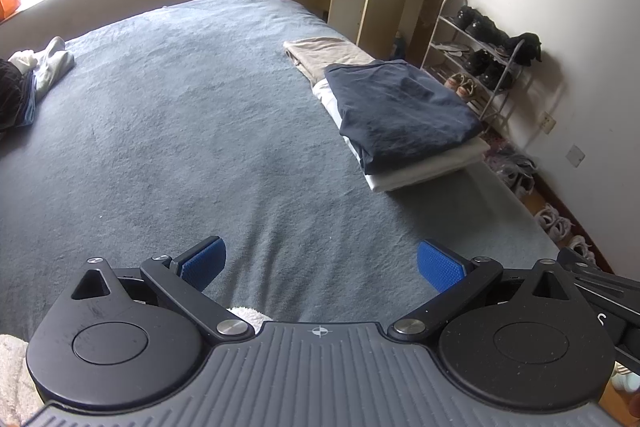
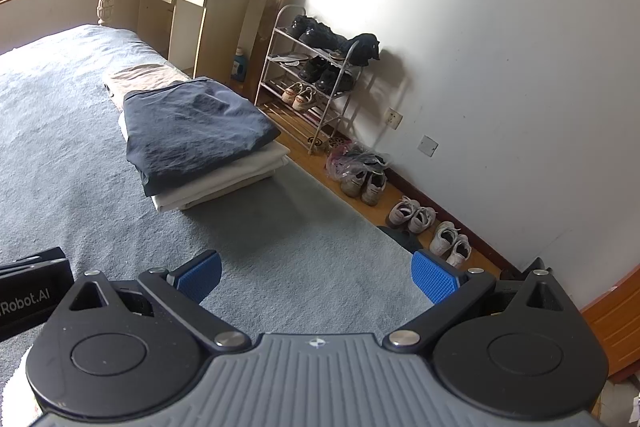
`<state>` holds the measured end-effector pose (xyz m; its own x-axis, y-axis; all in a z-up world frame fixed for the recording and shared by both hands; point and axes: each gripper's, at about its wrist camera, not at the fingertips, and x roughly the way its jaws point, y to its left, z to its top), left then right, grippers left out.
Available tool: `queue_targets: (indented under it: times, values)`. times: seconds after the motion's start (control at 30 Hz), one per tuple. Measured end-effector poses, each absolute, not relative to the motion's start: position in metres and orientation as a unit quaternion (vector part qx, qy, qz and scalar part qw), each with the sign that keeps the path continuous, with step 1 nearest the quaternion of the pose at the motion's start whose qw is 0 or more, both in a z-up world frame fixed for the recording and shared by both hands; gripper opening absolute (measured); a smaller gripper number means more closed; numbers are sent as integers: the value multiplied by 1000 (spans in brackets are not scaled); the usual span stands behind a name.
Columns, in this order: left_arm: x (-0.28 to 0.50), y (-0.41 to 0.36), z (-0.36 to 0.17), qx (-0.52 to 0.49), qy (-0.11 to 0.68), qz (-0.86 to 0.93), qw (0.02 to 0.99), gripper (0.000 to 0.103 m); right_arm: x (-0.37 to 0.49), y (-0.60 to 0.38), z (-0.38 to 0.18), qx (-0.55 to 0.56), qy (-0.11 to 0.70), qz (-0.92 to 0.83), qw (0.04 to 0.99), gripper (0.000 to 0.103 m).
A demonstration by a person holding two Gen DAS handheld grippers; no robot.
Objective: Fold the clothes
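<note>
Both tongs, left (image 1: 322, 263) and right (image 2: 316, 277) gape empty over the bed (image 1: 180, 131) (left unit reads "Robot.AI"), folded stack (image 2: 200, 135) far right.

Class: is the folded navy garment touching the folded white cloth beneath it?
Touching. Right wrist view: the folded navy garment lies directly on the folded white cloth.

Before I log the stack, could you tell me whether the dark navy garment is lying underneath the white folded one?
No, the navy garment lies on top of the white folded garment, whose edges show beneath it.
</note>
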<state>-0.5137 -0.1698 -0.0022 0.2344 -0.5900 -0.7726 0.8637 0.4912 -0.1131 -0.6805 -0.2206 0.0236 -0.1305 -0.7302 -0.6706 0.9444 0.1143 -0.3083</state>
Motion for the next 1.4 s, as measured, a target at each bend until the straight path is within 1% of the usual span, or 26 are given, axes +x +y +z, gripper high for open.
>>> queue_targets:
  times: [1.4]
  values:
    - [-511,-168,-1,171,402,-471,766,103,-677,-221,25,139,380,-649,645,103]
